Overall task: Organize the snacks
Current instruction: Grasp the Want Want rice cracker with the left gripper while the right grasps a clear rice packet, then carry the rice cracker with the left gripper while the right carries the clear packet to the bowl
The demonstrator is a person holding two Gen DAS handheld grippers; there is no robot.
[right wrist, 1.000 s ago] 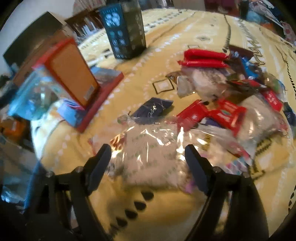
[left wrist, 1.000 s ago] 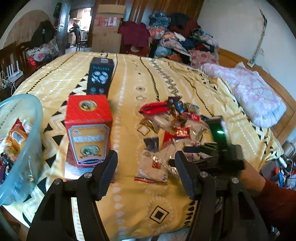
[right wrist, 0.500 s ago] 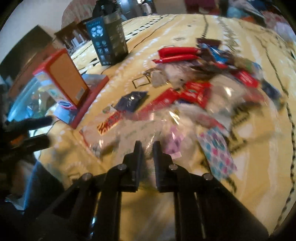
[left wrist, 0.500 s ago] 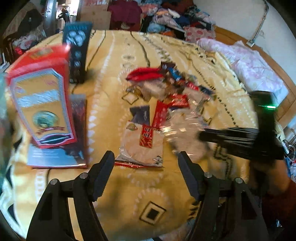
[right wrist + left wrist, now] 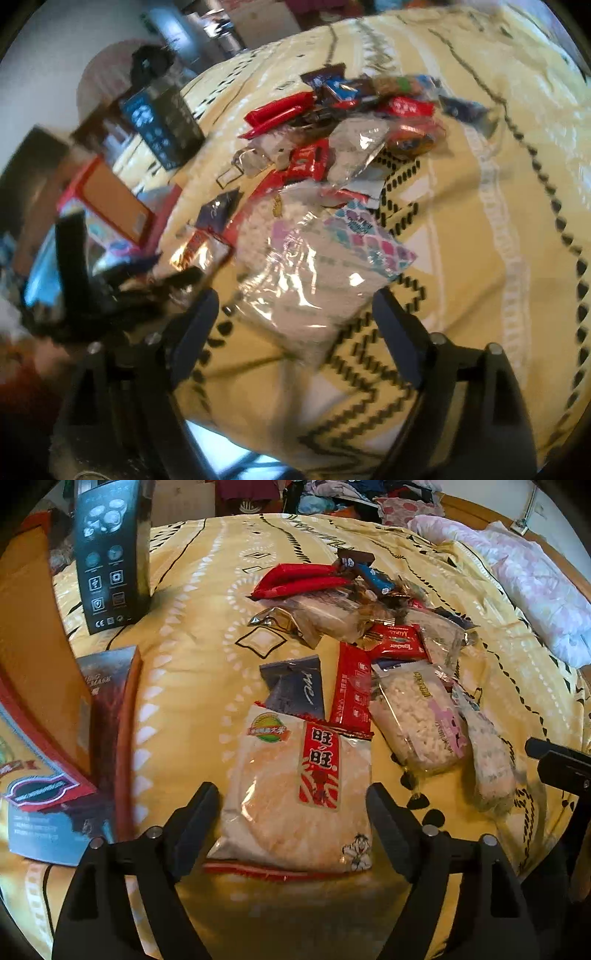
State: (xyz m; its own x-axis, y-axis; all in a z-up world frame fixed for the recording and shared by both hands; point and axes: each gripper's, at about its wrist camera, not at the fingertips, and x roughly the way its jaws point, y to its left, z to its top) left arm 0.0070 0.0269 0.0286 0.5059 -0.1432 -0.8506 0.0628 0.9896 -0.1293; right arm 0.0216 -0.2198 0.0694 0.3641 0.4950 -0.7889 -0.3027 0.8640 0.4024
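A pile of snack packets (image 5: 373, 627) lies on a yellow patterned bedspread (image 5: 207, 657). My left gripper (image 5: 291, 808) is open, its jaws either side of a white rice-cracker bag (image 5: 295, 790) with a red label. My right gripper (image 5: 293, 314) is open over a clear crinkly packet (image 5: 306, 284) of white snacks, next to a packet with a pink and teal scale pattern (image 5: 365, 236). The same clear packet (image 5: 491, 764) shows at the right of the left wrist view. The left gripper also shows blurred in the right wrist view (image 5: 122, 291).
A tall dark box (image 5: 110, 554) stands at the back left. A red and orange box (image 5: 33, 686) stands on a flat booklet (image 5: 107, 716) at the left. A blue bowl (image 5: 40, 273) is at the far left. Pink bedding (image 5: 532, 590) and clothes lie beyond.
My right gripper was open, shut half a second ago, and is open again over the clear packet. My left gripper has moved forward to the rice-cracker bag.
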